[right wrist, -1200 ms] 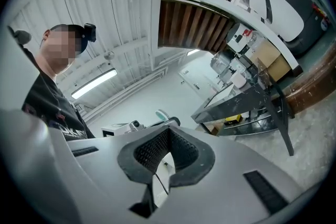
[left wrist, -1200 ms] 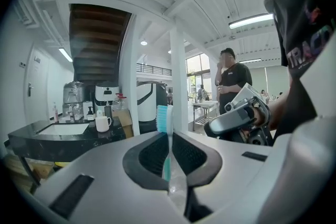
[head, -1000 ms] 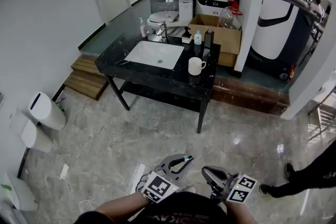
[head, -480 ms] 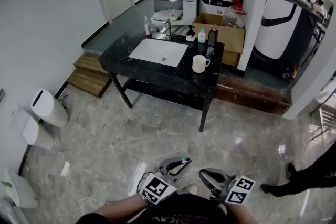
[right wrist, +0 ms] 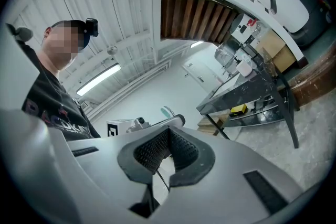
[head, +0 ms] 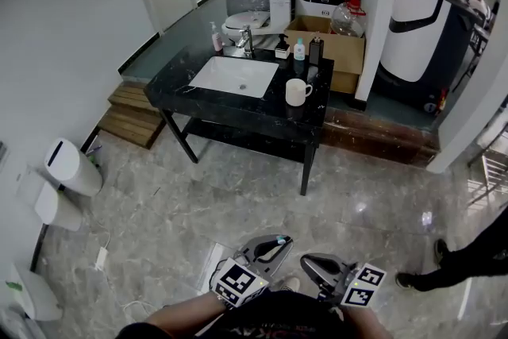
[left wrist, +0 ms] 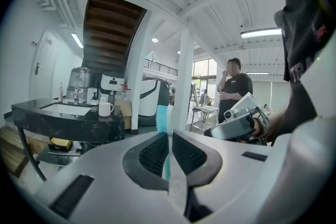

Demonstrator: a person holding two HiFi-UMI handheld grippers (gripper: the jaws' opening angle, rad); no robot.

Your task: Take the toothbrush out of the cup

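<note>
Left gripper [left wrist: 169, 136]: jaws pinch the toothbrush [left wrist: 164, 118]. The pads are black with a ribbed texture, the shell is smooth grey plastic. The toothbrush has a thin teal handle clamped between the pads. Its head, with blue and white bristles, sticks out past the jaw tips.

Right gripper [right wrist: 167, 131]: pads pressed together, nothing between them. Same grey shell and ribbed black pads.

In the head view both grippers sit low, close to the person's body and near each other. Each marker cube [head: 238, 282] carries black-and-white square codes with no readable text.

The cup [head: 296, 91] is a white glossy mug with a handle. It stands well away from the toothbrush, on a counter [head: 262, 111] with a polished black stone-look top and black metal legs. A white rectangular sink [head: 234, 77] is set into the counter left of the cup, with a chrome faucet [head: 248, 40] behind it. A brown cardboard box [head: 337, 52] sits behind the counter. The floor [head: 238, 202] is glossy grey marbled tile.
</note>
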